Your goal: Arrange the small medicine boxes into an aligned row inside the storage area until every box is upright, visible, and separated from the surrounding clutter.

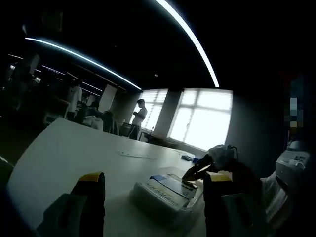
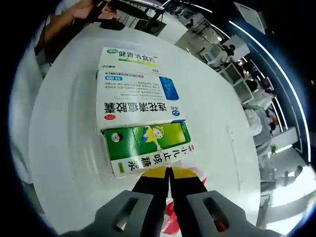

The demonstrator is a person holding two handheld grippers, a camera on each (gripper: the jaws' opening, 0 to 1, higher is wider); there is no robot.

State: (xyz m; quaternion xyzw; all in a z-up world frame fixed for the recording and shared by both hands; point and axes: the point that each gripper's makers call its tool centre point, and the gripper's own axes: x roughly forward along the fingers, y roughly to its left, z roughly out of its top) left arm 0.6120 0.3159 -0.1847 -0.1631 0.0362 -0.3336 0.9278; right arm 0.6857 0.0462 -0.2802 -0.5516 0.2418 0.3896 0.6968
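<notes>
While the right hand-held gripper (image 2: 168,174) hangs clenched, yellow tips together, just over the green box (image 2: 148,143), three medicine boxes lie flat in a clear tray (image 2: 74,148) on the white bench (image 2: 217,98): green, then a white-and-blue box (image 2: 138,98), then another white box (image 2: 129,58). The left hand-held gripper (image 1: 153,185) is released, jaws wide, facing the tray's end.

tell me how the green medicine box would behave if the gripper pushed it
The green medicine box looks like thin, light cardboard, so it would probably slide easily on the smooth white table. Lying flat, it is unlikely to tip. It abuts the blue-and-white box, so that may shift too.
</notes>
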